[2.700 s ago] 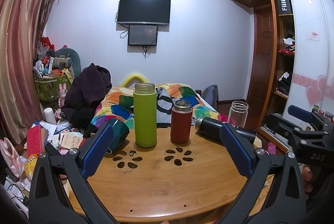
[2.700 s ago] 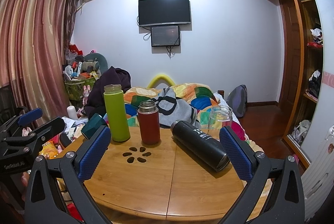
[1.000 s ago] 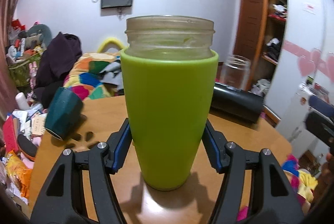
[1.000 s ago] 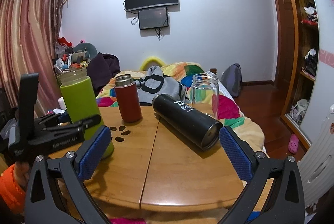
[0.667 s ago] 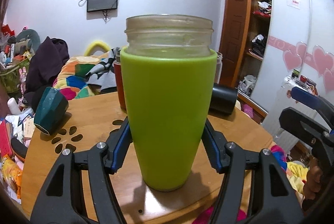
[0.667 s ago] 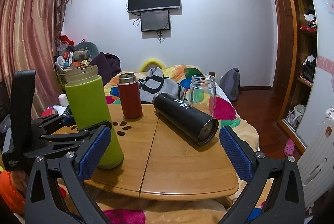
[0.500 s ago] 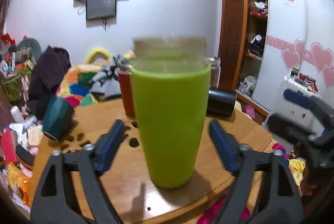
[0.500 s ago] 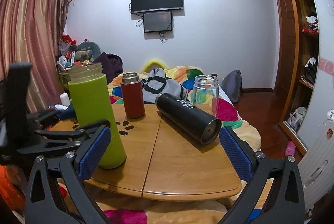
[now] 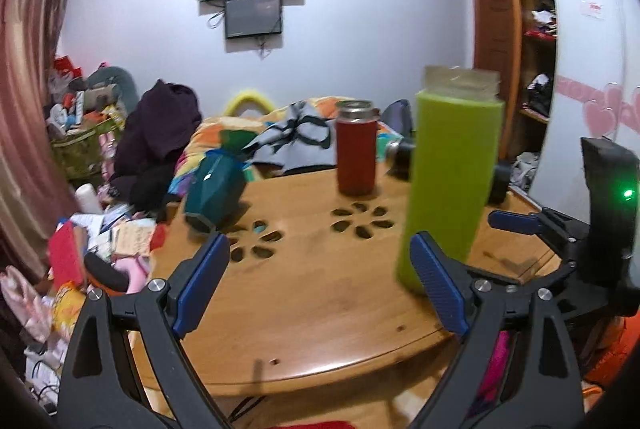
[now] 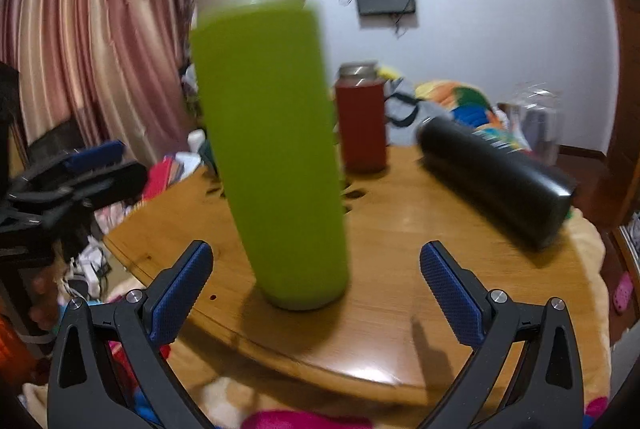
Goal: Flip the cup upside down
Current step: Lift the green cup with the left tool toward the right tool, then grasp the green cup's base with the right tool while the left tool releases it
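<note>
The tall green cup (image 9: 452,181) stands upright, mouth up, near the front edge of the round wooden table (image 9: 320,301). In the right wrist view the green cup (image 10: 276,157) is large and blurred, just beyond my right gripper (image 10: 316,289), which is open with the cup's base ahead of the gap. My left gripper (image 9: 320,287) is open and empty, off to the cup's left. The right gripper also shows in the left wrist view (image 9: 560,229), close to the cup.
A red flask (image 9: 356,149) stands upright behind the green cup. A black flask (image 10: 496,181) lies on its side at the right, with a clear glass jar (image 10: 536,117) behind it. A dark teal cup (image 9: 214,185) lies tilted at the table's left edge. Clutter covers the floor at left.
My left gripper has let go of the green cup, opened and moved off to its left. My right gripper has moved in close to the cup.
</note>
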`<move>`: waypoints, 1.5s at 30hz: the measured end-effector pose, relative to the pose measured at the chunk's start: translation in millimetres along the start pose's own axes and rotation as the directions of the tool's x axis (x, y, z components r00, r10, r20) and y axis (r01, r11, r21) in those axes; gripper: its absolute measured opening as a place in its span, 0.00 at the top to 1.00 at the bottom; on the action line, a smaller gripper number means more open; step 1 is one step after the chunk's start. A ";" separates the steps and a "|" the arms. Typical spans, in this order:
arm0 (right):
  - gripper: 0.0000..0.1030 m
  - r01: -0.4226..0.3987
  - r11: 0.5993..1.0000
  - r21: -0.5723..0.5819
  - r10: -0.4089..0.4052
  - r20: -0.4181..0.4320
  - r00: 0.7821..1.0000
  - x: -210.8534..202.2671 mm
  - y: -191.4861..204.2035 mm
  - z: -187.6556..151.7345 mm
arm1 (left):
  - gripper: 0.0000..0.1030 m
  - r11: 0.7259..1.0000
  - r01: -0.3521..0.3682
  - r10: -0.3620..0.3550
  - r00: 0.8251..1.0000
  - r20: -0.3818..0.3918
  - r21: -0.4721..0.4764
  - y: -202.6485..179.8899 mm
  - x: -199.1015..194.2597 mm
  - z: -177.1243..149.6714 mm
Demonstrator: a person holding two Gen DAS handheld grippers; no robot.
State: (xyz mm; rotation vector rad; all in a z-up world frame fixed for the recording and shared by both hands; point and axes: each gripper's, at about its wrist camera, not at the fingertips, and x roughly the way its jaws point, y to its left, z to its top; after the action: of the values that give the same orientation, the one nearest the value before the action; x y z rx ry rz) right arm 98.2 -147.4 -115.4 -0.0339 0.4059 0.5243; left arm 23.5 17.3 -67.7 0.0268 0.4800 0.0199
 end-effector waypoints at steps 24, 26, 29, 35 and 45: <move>0.38 -0.011 1.000 -0.024 0.009 -0.100 0.995 19.8 3.5 -7.0 | 0.89 0.981 0.193 -0.194 0.973 -0.126 -0.018 1.8 106.2 36.3; 0.38 -0.013 0.999 -0.030 0.010 -0.109 0.994 16.6 2.3 -7.5 | 0.92 0.975 0.224 -0.222 0.968 -0.117 0.002 -6.1 107.6 40.7; 0.38 -0.011 0.999 -0.041 0.005 -0.127 0.992 11.3 -0.9 -8.4 | 0.92 0.966 0.256 -0.252 0.963 -0.100 0.033 -16.5 107.0 44.0; 0.38 0.012 0.997 -0.083 -0.025 -0.157 0.987 0.8 -8.5 -5.3 | 0.92 0.951 0.304 -0.297 0.950 -0.102 0.064 -27.3 108.8 46.9; 0.39 0.027 0.993 -0.117 -0.041 -0.116 0.992 -7.6 -11.8 6.9 | 1.00 0.956 0.290 -0.276 0.940 -0.202 0.041 -21.4 131.3 44.3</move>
State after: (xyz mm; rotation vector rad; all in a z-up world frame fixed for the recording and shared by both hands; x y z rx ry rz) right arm 100.6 -160.3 -107.0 -0.1841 0.4895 0.5128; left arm 160.7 -1.6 -89.7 0.0241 0.6770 -0.2803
